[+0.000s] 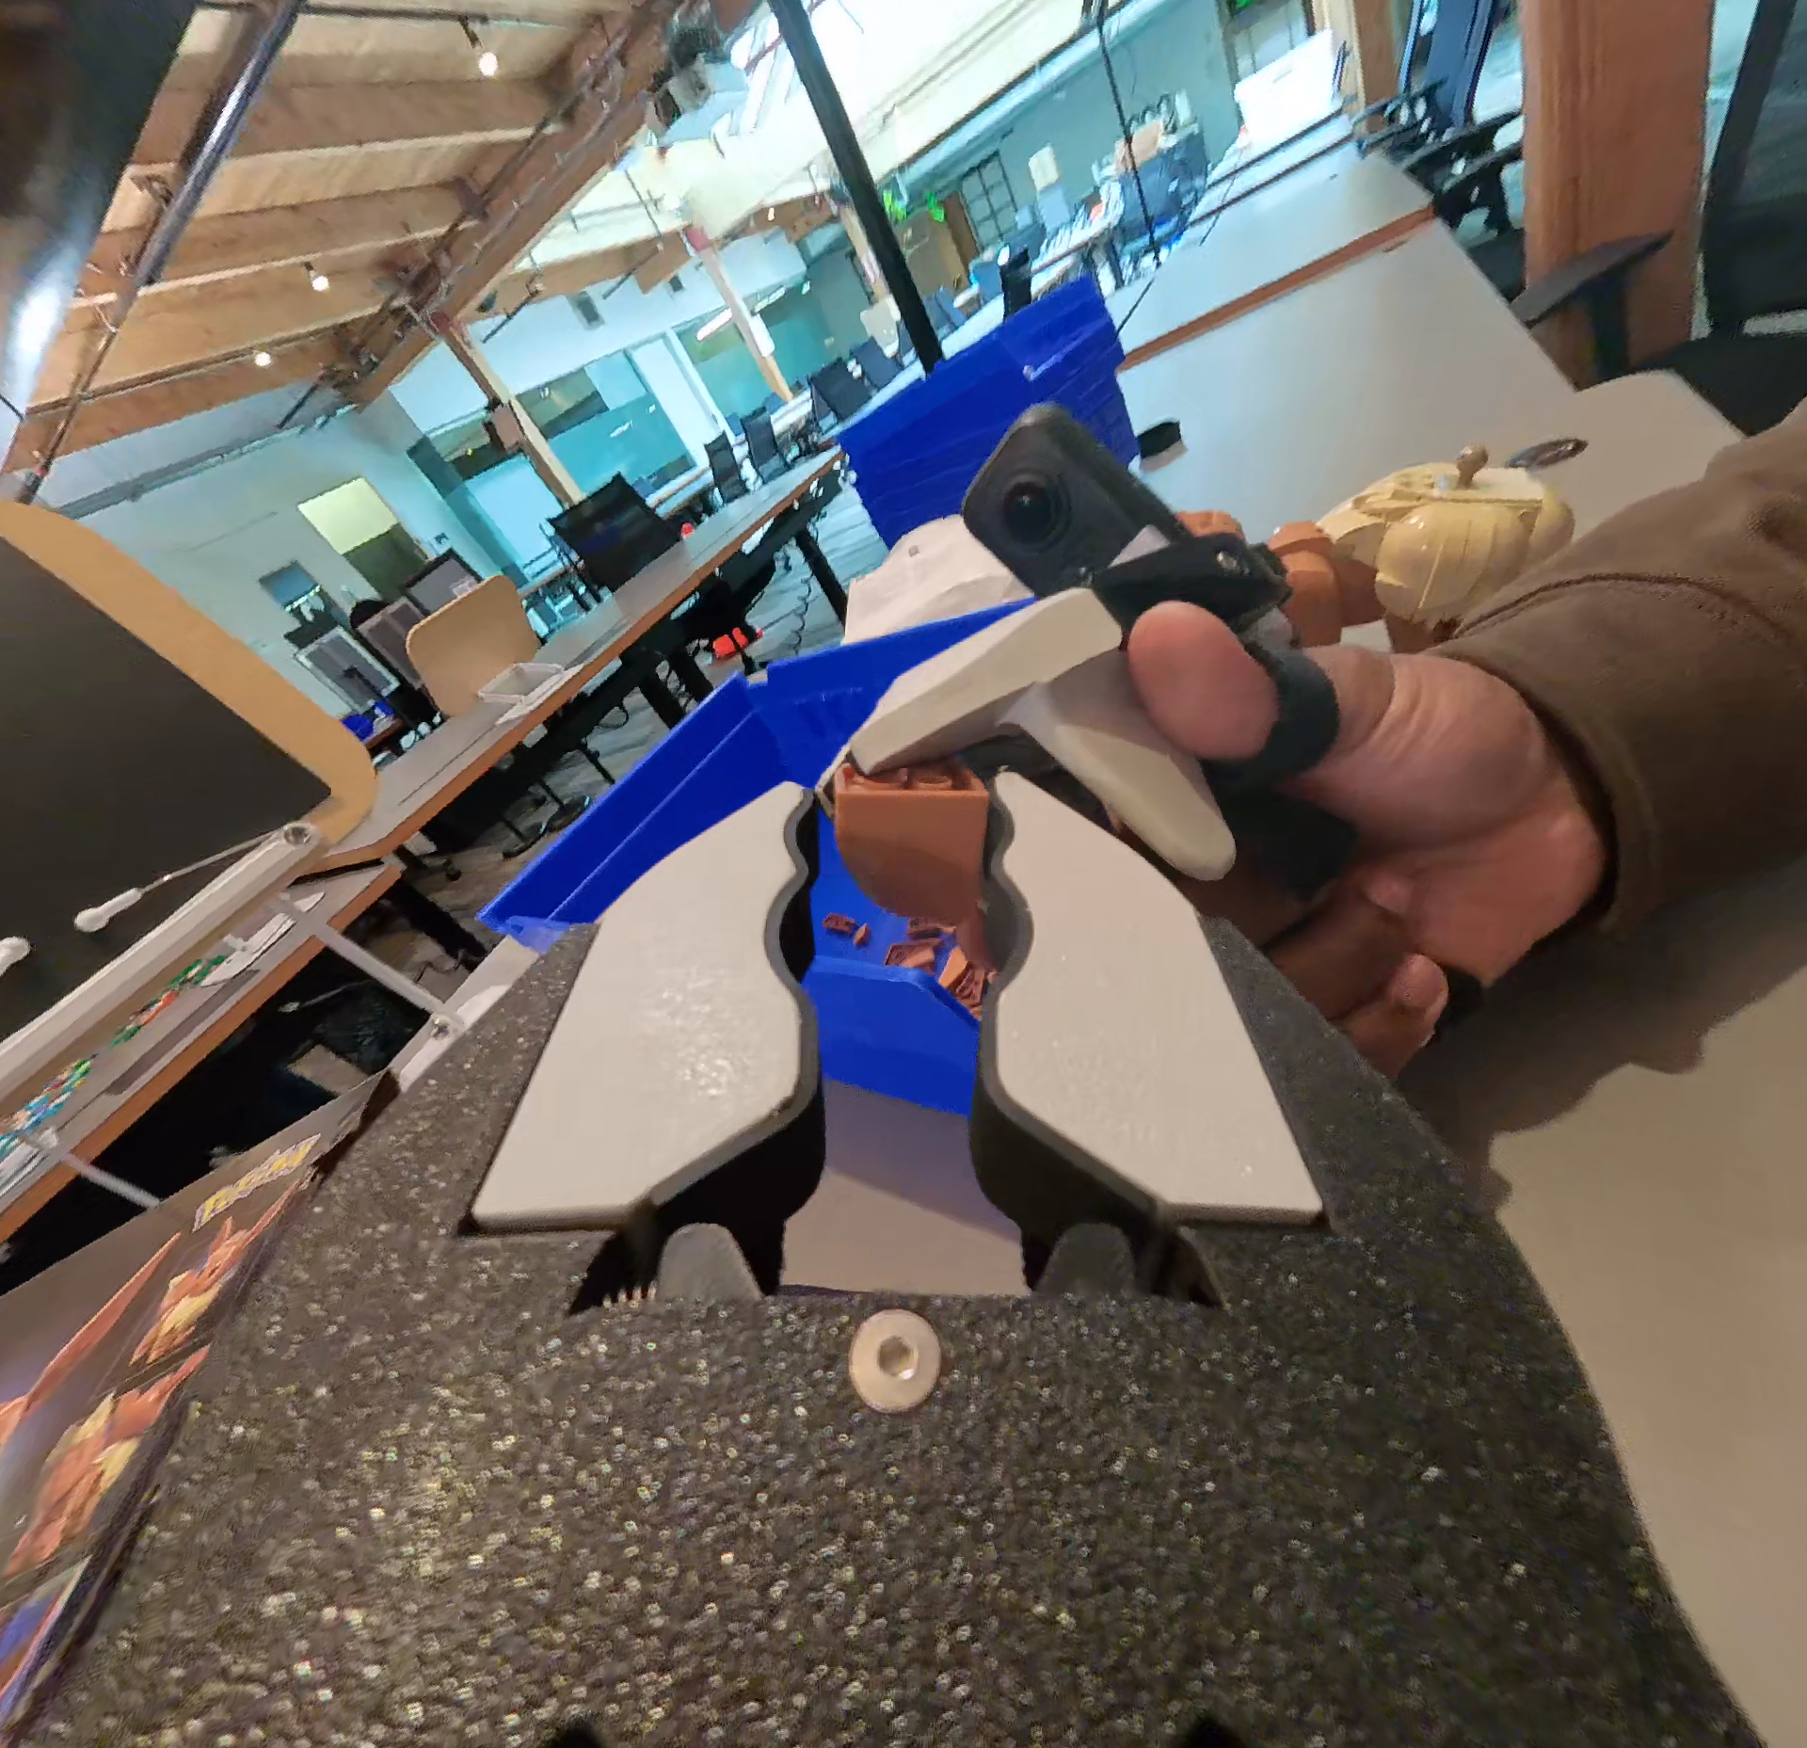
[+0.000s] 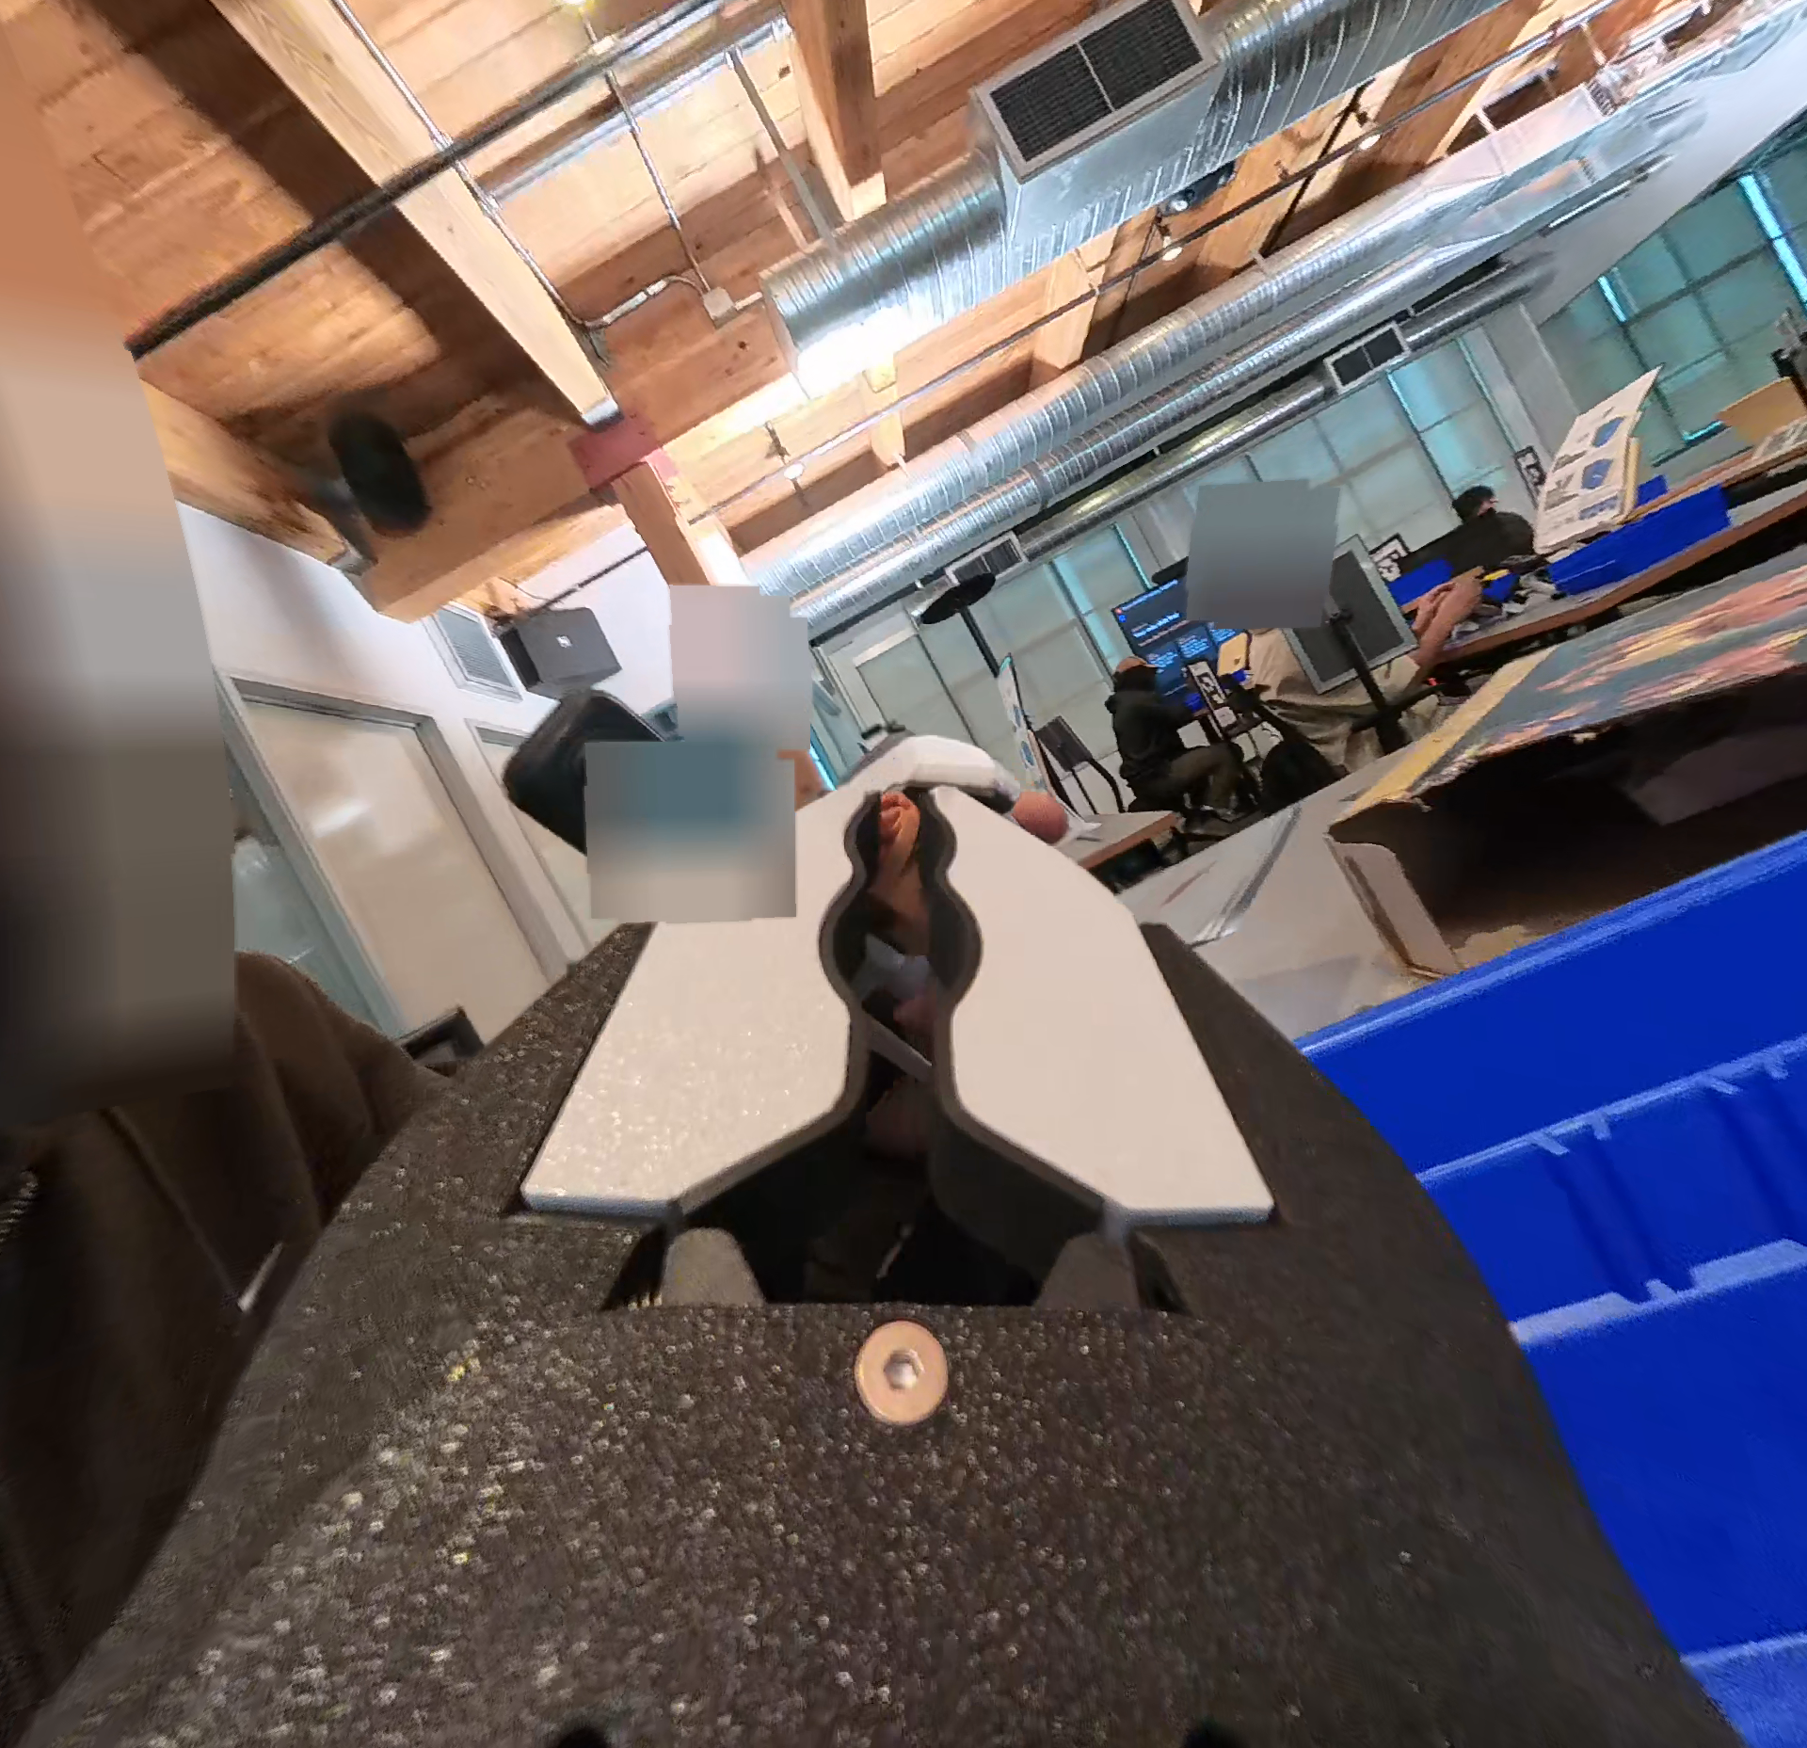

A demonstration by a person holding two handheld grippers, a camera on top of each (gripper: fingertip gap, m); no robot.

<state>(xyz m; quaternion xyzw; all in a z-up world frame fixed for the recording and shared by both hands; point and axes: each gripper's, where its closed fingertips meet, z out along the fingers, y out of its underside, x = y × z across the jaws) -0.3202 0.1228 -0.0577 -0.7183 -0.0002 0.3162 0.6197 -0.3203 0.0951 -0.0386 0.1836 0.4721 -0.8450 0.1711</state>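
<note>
The left hand-held gripper (image 1: pixel 904 821) is clamped on a brown brick piece (image 1: pixel 914 836) at its tips: light, rigid, snap-fit, likely to shed parts, above the blue bin (image 1: pixel 880 1026). The right hand-held gripper (image 1: pixel 885 752) touches the piece's top, jaws nearly together

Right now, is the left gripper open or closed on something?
Shut on the brown brick piece: the left gripper has its fingertips pressed against both sides of the piece, above the blue bin.
</note>
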